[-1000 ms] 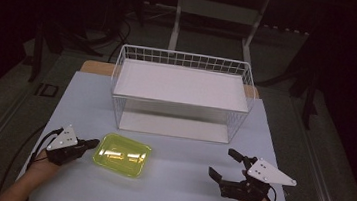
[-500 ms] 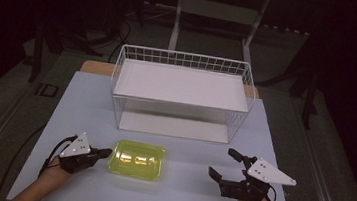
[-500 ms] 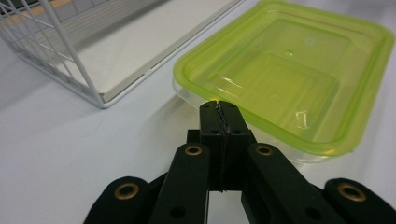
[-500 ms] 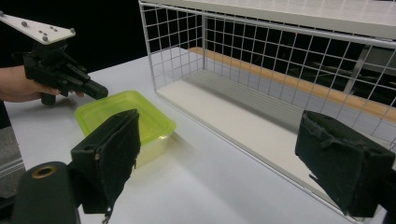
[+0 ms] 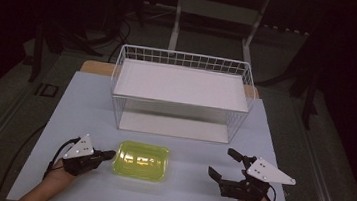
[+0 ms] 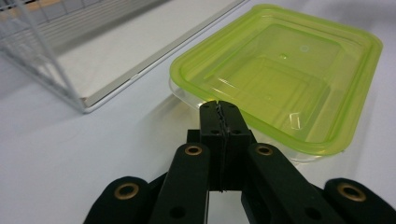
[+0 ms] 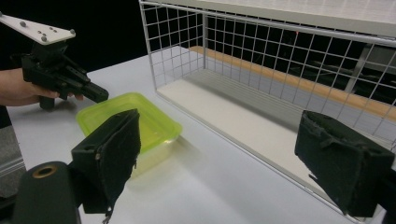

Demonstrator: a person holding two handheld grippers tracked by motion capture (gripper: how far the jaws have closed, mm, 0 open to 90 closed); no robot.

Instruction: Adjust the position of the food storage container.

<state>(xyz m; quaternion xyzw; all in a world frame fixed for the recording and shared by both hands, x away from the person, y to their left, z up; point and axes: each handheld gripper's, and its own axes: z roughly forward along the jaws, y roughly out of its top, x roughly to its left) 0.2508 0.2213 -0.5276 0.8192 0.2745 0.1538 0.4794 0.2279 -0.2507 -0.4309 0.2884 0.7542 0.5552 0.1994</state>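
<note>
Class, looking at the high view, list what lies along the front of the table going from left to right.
Left gripper → yellow-green container → right gripper.

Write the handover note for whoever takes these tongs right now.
Left tongs: shut, empty, tips at the near left edge of the green lidded box; contact unclear.
Right tongs: open, empty, resting on the table, apart from the box.
Box: flat on the table, lid on, in front of the white wire rack.
Done: the box sits between both tongs.
Left: probably grip it and move it, perhaps into the rack.
</note>
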